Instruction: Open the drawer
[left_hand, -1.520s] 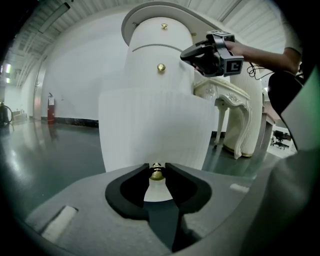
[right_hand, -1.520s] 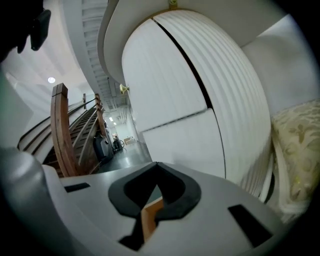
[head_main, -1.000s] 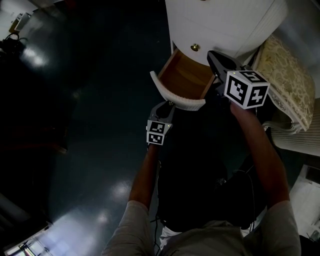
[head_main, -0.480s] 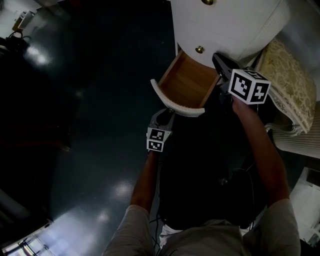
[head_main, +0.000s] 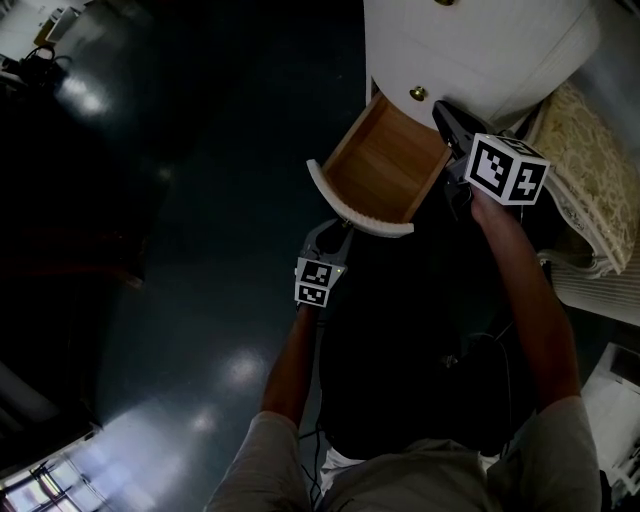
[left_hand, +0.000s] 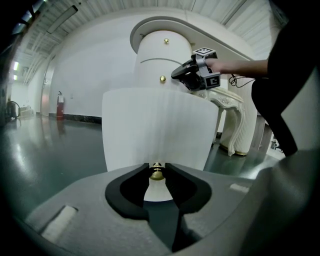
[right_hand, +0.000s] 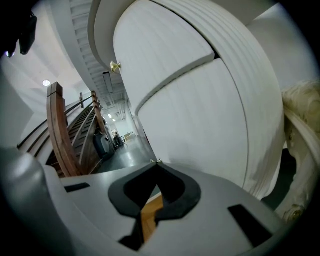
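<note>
Head view, drawer: the drawer is seen pulled well out of the white cabinet; its wooden inside is bare and its curved white front is turned toward the person
Head view, grippers: the left gripper is set against the drawer front from outside; the right gripper is placed just beside the drawer's right wall, close to the cabinet body
Left gripper view, grip: the brass knob of the drawer front is clenched between the two jaws, one pad on each side of it
Left gripper view, background: the right gripper is seen above the front, near the cabinet
Right gripper view, grip: the jaw tips of the right gripper are brought together and nothing is pinched between them; only the cabinet wall is faced
Right gripper view, below: a wood-coloured strip is seen through the gap behind the tips, probably the drawer wall
Handling: the drawer is judged stiff and light, since it is empty
Hold: the knob is the proper place, but it is small, round and smooth, so it may slip; a straight pull is advised
Risk: the drawer may come off its guides if it is drawn much further
</note>
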